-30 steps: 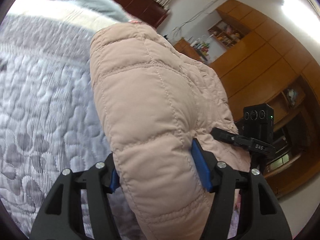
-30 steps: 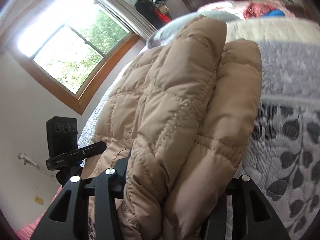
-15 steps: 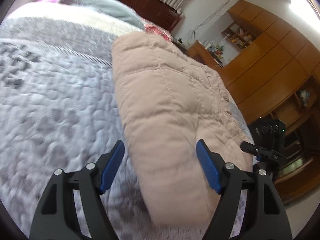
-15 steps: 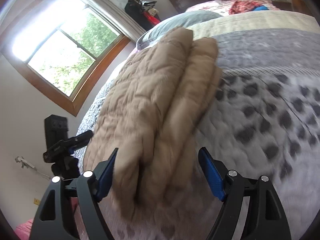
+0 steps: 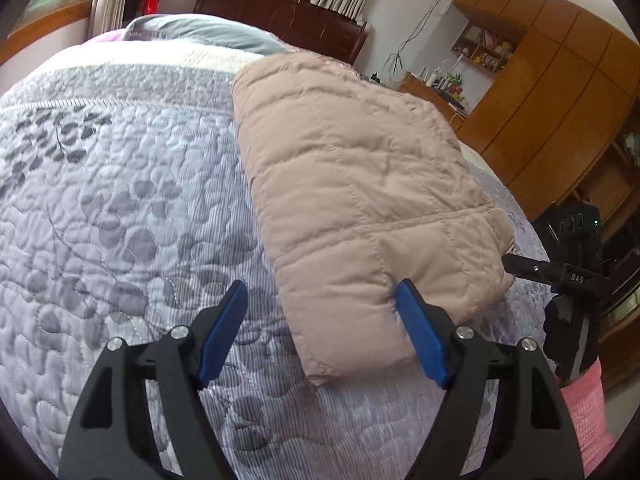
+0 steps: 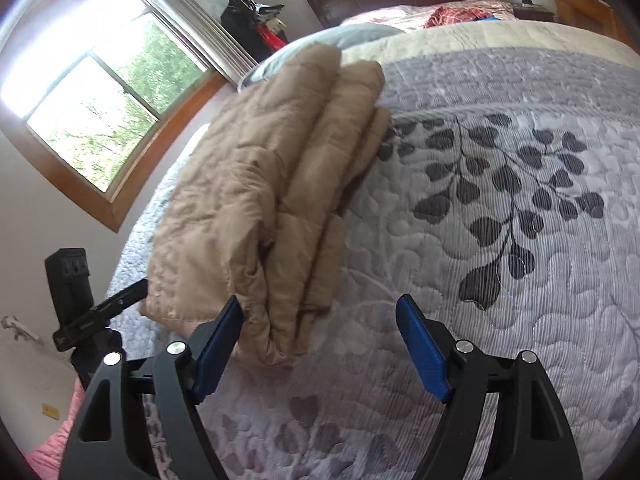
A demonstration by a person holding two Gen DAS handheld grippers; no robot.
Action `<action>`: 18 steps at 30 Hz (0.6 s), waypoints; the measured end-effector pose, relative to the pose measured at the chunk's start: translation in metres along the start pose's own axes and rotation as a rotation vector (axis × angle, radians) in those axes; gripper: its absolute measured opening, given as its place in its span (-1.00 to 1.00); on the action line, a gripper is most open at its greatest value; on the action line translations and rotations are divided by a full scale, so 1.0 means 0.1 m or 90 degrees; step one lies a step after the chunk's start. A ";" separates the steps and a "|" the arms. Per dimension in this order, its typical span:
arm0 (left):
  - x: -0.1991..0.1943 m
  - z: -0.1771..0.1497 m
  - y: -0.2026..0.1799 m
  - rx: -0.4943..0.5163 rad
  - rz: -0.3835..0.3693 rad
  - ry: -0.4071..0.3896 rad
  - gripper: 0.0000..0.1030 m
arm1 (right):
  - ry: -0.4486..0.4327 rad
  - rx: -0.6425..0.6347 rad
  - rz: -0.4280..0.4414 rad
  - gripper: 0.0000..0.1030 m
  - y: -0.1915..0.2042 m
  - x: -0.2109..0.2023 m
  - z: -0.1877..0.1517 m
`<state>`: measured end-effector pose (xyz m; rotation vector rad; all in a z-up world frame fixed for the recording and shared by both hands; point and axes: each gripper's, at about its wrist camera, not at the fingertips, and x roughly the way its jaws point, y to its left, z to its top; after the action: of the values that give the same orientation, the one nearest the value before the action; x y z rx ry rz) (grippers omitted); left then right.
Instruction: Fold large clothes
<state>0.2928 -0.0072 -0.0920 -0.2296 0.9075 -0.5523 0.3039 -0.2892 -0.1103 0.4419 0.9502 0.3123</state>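
- Left wrist view: my left gripper [image 5: 322, 334] has its jaws spread wide and still opening, with nothing pressed between the blue pads [image 5: 224, 332]. The near corner of the jacket [image 5: 360, 200] sits partly in the gap, close against my right-hand pad, but the other pad stands clear over bare quilt, so I am not holding it.
- The jacket lies folded into a thick, flat block on the bed [image 5: 100, 220], long side running away from me toward the pillow [image 5: 200, 32] and headboard [image 5: 280, 12]. I read that as a fold finished and laid down: the block rests on its own weight, edges fairly square.
- My other gripper [image 5: 568, 276] shows at the right edge, just beside the jacket's far near corner. The two of us flank the same short end, which makes sense for setting down a wide bundle evenly.
- Right wrist view: my right gripper [image 6: 320, 344] is also wide apart, gripping nothing. The jacket [image 6: 272, 200] shows its layered side here, several puffy folds stacked, and its near end lies against my left-hand pad [image 6: 218, 350] while the rest of the gap holds only the quilt [image 6: 500, 240].
- The left gripper [image 6: 80, 304] is visible beyond the jacket, by the window [image 6: 92, 112] side.
- My judgement: the folding looks close to done. The stack bulges a little where the layers meet, so it could spring open if nudged.
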 end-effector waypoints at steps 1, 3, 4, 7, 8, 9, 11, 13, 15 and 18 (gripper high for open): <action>0.02 0.00 0.02 -0.001 0.000 -0.001 0.55 | 0.005 0.006 0.001 0.52 -0.02 0.04 -0.02; 0.01 -0.01 0.03 -0.007 0.001 0.001 0.55 | 0.008 0.016 0.007 0.52 -0.03 0.10 0.00; -0.01 -0.01 0.01 -0.007 0.006 0.001 0.55 | 0.005 0.017 0.007 0.52 -0.02 0.08 -0.01; -0.13 -0.02 -0.06 -0.002 0.026 -0.004 0.53 | -0.009 0.011 -0.004 0.53 0.03 -0.04 -0.04; -0.17 -0.02 -0.10 0.002 0.034 -0.004 0.55 | -0.013 0.007 -0.012 0.54 0.05 -0.09 -0.05; -0.22 -0.03 -0.14 0.008 0.055 -0.001 0.60 | -0.017 0.002 -0.027 0.59 0.10 -0.14 -0.07; -0.32 -0.07 -0.23 0.018 0.082 -0.004 0.67 | -0.021 -0.013 -0.058 0.69 0.21 -0.23 -0.14; -0.43 -0.14 -0.32 0.029 0.111 -0.013 0.71 | -0.021 -0.032 -0.089 0.85 0.34 -0.31 -0.22; -0.53 -0.21 -0.39 0.040 0.144 -0.023 0.78 | -0.024 -0.053 -0.111 0.93 0.47 -0.38 -0.29; -0.67 -0.30 -0.49 0.049 0.194 -0.039 0.83 | -0.034 -0.085 -0.147 0.93 0.68 -0.49 -0.43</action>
<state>0.2186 -0.0109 -0.0439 -0.0360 0.8402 -0.2947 0.2365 -0.2427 -0.0636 0.2139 0.9119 0.1521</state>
